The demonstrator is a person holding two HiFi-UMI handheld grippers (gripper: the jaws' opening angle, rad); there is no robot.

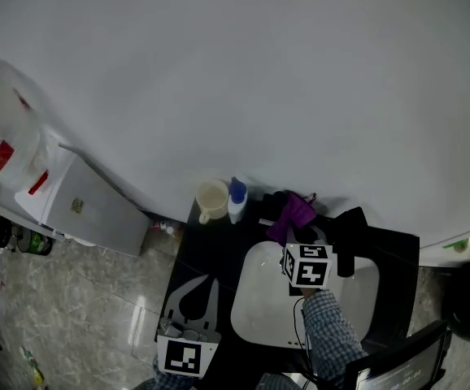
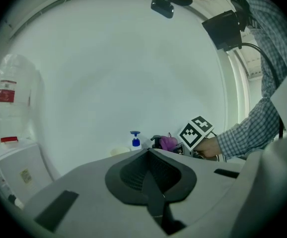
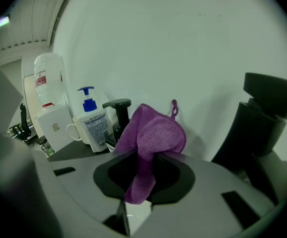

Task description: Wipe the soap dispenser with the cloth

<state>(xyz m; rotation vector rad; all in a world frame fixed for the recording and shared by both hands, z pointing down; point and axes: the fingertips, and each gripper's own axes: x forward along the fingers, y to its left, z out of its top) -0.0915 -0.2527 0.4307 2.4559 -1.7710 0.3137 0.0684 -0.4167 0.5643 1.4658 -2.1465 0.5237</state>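
The right gripper's (image 3: 144, 156) jaws are pinched on the purple cloth (image 3: 156, 133), which bunches above them and hangs in a tail below. The black soap dispenser (image 3: 117, 114) stands at about 11 o'clock from the jaws, just behind the cloth's left edge. Whether cloth and dispenser touch cannot be told. A white bottle (image 3: 92, 122) with a blue pump sits at 10 o'clock, a mug (image 3: 76, 128) just beyond it. A black faucet (image 3: 262, 118) rises at 2 o'clock.

The left gripper's (image 2: 149, 168) jaws are closed with nothing between them. In its view the dispenser's area lies far off at 12 o'clock, near the cloth.

In the head view the right gripper is over the white sink's (image 1: 255, 319) back rim. The left gripper sits at 8 o'clock from it, over the black tabletop's (image 1: 211, 246) front edge.
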